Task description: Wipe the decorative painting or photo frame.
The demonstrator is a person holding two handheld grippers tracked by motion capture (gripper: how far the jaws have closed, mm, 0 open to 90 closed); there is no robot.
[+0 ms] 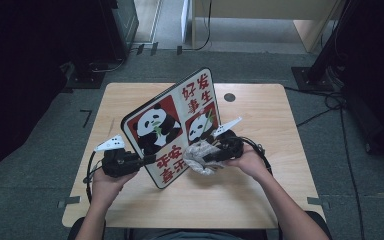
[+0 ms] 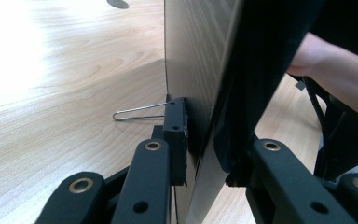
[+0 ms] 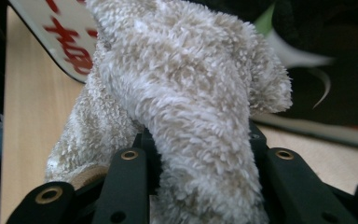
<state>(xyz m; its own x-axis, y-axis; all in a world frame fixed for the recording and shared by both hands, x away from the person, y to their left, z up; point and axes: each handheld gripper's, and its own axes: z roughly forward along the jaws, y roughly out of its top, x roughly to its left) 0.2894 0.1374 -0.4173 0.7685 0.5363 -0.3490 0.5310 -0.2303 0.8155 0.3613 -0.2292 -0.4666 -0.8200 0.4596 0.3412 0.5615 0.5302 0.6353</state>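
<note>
Panda board clamped, cloth pressed to its face

The left tongs (image 1: 147, 161) are closed on the lower edge of the panda board (image 1: 172, 125), held tilted above the bench (image 1: 260, 195); the right tongs (image 1: 206, 159) are clamped on a fluffy cloth (image 1: 200, 156) touching the board's front.

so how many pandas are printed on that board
2. One panda is on the left red panel of the board; the other panda is on the right panel, just above the cloth, which could be hiding more.
</note>
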